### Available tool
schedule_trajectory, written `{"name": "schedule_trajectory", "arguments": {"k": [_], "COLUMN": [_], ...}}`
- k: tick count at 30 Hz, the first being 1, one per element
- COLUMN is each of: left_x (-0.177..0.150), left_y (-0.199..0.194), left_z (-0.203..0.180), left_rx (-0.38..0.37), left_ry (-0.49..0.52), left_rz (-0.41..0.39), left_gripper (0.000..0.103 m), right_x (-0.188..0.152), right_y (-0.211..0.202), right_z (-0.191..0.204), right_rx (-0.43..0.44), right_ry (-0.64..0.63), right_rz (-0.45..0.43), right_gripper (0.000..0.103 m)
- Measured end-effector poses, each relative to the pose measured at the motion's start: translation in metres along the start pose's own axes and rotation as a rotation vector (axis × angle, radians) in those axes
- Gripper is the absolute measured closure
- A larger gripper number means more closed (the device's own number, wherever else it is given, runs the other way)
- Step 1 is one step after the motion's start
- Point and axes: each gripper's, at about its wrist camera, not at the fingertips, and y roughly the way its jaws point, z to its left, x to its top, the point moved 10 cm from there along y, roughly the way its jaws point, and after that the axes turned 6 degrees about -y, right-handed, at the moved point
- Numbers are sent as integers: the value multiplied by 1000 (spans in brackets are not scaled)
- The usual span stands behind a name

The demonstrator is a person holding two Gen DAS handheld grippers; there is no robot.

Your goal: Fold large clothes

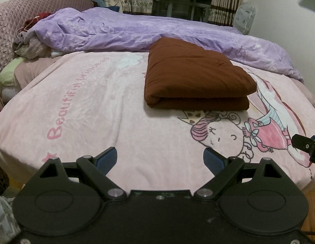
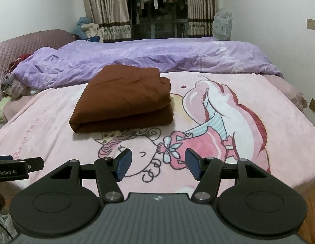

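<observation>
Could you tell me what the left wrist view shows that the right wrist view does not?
Only the left wrist view shows the readable "Beautiful princess" lettering and the open left gripper. Only the right wrist view shows the beige wall plate and the open right gripper from behind. Both share the folded brown garment on the pink blanket, with the purple duvet behind.

Both wrist views face the bed (image 1: 96, 105) from its near edge.
</observation>
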Motion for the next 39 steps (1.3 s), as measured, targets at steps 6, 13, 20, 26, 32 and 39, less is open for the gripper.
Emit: {"name": "schedule_trajectory", "arguments": {"k": [6,13,20,26,32,39], "left_x": [-1,0,-1,-1,-1,0], "left_y": [1,0,-1,-2,-3,-5], "left_z": [0,-1,1,1,1,-1], "left_rx": [0,-9,-10,-15,-9,-22], "left_ry": [4,7,8,9,12,10], "left_rz": [7,9,6,4,1,-1], "left_gripper": [9,9,9,9,9,9], "right_x": [-1,-3,-3,-2,-3,-3], "right_y": [0,1,1,1,1,0], "right_z": [2,2,3,3,3,7], "right_rx": [4,7,7,7,10,16], "right_ry": [0,-1,-1,-1,-2,-4], "right_rz": [3,7,6,7,10,8], "right_gripper": [32,32,32,32,32,32]}}
